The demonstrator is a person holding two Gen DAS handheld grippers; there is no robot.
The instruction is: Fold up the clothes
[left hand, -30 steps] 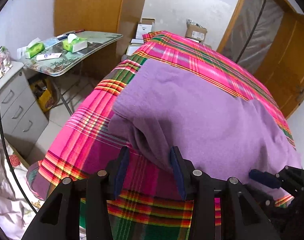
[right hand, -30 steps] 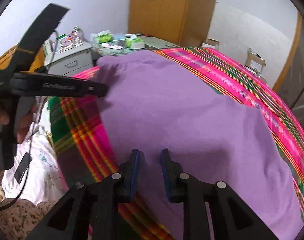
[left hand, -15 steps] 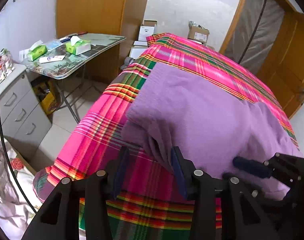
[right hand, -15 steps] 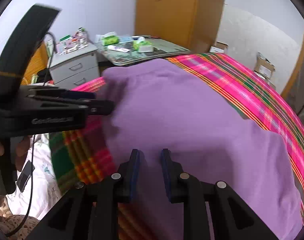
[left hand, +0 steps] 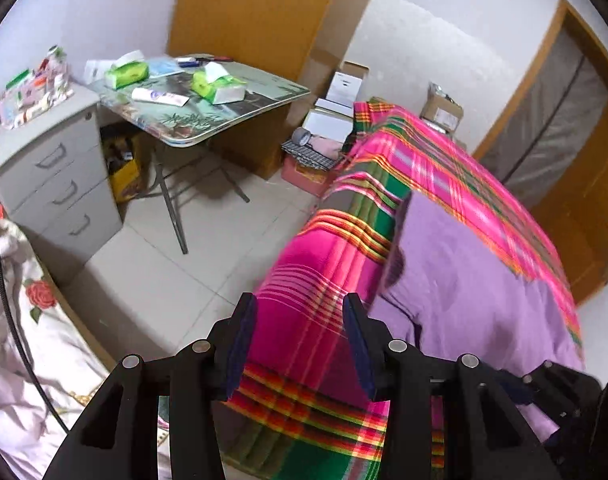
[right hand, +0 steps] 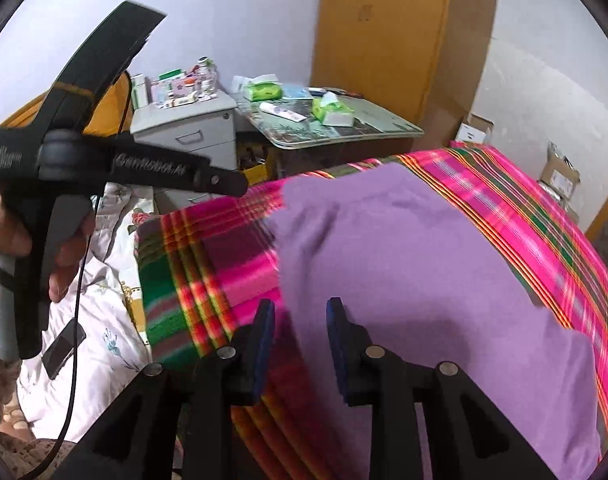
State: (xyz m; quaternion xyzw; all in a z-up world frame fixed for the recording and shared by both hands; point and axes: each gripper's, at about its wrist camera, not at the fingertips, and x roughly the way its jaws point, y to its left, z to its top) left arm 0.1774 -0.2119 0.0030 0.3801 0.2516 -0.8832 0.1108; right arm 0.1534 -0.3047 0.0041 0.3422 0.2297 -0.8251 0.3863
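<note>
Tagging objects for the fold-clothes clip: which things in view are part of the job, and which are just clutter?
Job:
purple garment
plaid blanket it lies on
left gripper, open, empty
right gripper, jaws just opening, off the cloth

Lying about:
tissue packs on the folding table
drawer cabinet
cardboard boxes
floral bedding

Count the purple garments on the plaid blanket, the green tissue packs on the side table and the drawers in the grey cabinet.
purple garment: 1
green tissue packs: 2
grey cabinet drawers: 3
Total: 6
</note>
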